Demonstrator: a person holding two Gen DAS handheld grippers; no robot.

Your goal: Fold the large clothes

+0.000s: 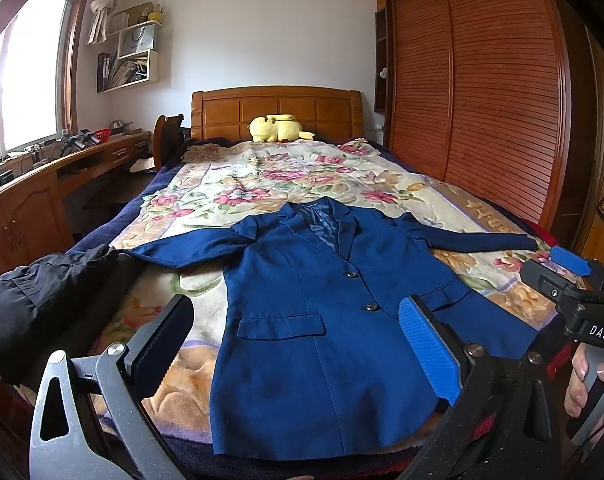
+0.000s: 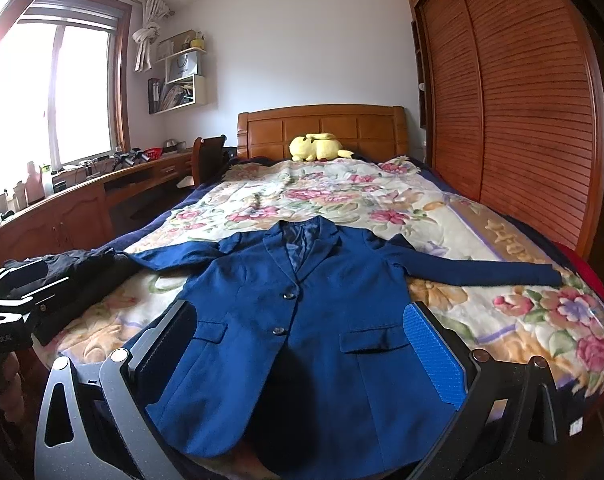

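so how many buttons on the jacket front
2. The upper button sits just below the lapels, the lower button beneath it, level with the pocket flaps. None show elsewhere on the jacket; others may be hidden.

One blue jacket (image 1: 313,320) lay on one bed (image 1: 206,184), carrying two buttons (image 1: 351,275) and two flap pockets (image 1: 282,326), with two sleeves spread out. One black garment (image 1: 42,300), one yellow plush toy (image 1: 280,128) and one floral blanket (image 1: 302,172) completed the bedding count. Two tools were present, the left tool (image 1: 298,344) and the right tool (image 2: 302,348), each with two fingers; one bench (image 1: 62,168) and one chair (image 1: 166,136) stood by.
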